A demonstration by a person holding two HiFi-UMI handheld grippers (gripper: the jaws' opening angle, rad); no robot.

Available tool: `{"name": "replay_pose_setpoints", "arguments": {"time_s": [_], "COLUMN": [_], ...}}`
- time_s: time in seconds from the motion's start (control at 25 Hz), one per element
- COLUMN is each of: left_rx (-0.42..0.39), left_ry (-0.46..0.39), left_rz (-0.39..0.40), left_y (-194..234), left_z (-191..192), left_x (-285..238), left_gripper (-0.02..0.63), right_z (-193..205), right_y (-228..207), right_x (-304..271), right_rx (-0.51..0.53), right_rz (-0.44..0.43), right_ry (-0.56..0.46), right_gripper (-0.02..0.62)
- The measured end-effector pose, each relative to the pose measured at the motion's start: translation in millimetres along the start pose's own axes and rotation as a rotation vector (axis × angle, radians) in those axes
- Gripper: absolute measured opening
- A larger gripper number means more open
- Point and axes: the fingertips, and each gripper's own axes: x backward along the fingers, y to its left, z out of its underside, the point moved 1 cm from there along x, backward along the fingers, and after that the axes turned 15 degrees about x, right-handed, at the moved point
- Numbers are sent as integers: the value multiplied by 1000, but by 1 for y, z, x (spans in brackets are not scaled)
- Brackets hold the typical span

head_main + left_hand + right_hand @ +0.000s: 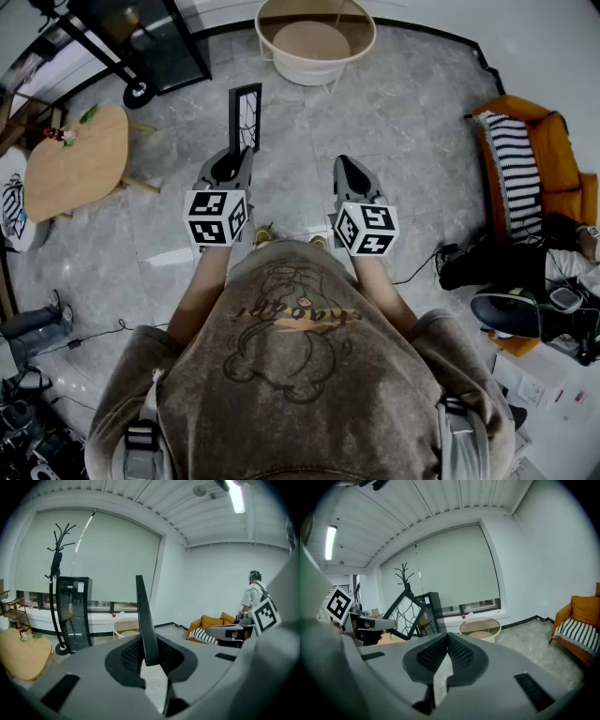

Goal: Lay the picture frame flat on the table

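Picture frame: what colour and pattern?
Black frame, white panel with dark branching lines; right gripper view.

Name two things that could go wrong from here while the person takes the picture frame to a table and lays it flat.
1. The left gripper pinches the picture frame by one thin edge, with most of it standing above the jaws; it may pivot or slip onto the tiled floor.
2. The right gripper is shut, empty and apart from the frame, so nothing steadies it if it tips.
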Motion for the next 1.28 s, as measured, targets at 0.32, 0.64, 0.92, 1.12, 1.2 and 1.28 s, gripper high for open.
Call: {"name": "replay_pose_setpoints", "arguments": {"time_s": [0.32,0.64,0.92,1.12,1.2,1.28], "left_rx": [1,-12,-34,-34,-40,-44], "left_ry": [13,40,47,48,47,45], "left_rz": [13,67,116,148,160,169], "left_y": [16,45,61,58,58,59], "left_z": [-8,-11,-18,-21,-22,-25], "left_x": [1,8,5,-7,-9,-12], "left_gripper": [64,64,63,63,64,64], "right_z": [-7,-11,-14,-17,-16,-17], "right_y": [12,37,53,51,54,56], "right_x": [-8,-14,-17,-17,-20,-25], "right_rx": [-32,-69,-90,-103,-105,-105], "right_rz": [18,71,124,147,153,154], "right_ry": [-16,-47,-77,-91,-87,-86], "right_gripper": [20,20,20,20,20,20]}}
